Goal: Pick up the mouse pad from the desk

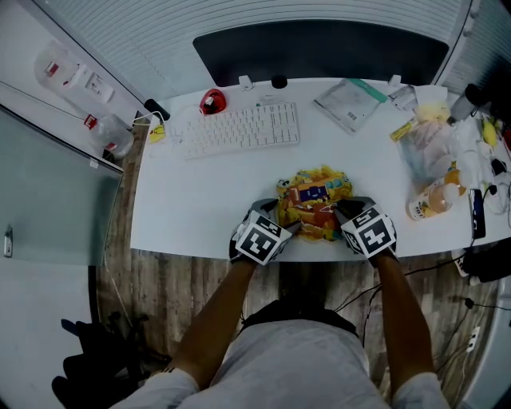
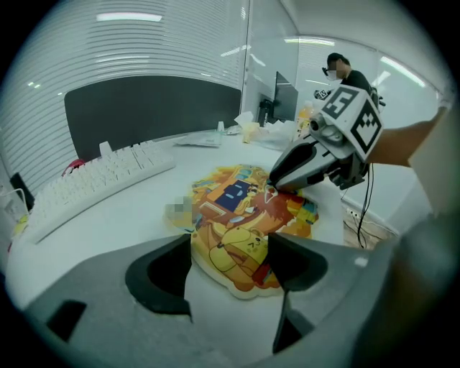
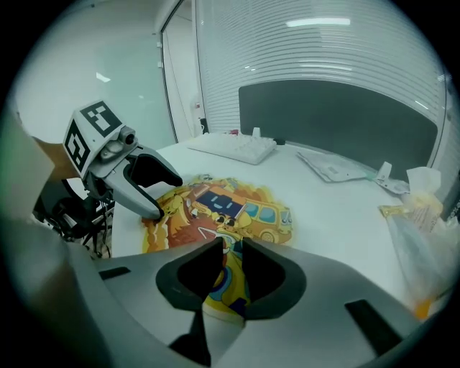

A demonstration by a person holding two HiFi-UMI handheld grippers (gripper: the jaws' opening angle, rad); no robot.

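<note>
The mouse pad point(image 1: 315, 201), a thin sheet with a bright cartoon print, lay near the front edge of the white worktop point(image 1: 200, 200), with both claws at its near side. The right claw point(image 3: 230, 262) had its jaws nearly together, pinching the pad's near edge between them. The left claw point(image 2: 230, 251) stood wide apart, its jaws either side of the pad's near corner and pressing on nothing.

The hold looked narrow, only a strip of the rim at one side. If the pad were lifted from there alone, it would probably droop and might slide out of the pinch, since it seemed limp and smooth. The left claw's lower jaw also had to get under a sheet lying flat. If it came in too high it would likely push the pad away across the slick top or crumple it against the other claw. With the pad so close to the front edge, a slip could drop it to the floor point(image 1: 160, 287).

The worktop was smooth and pale. A white keyboard point(image 1: 243, 128) sat farther back, and plastic bags point(image 1: 435, 144) were heaped at the right end, well apart from the pad. A dark panel point(image 1: 319, 48) stood behind the worktop, closed blinds point(image 1: 239, 16) hung beyond it, and the floor was wood-patterned.
</note>
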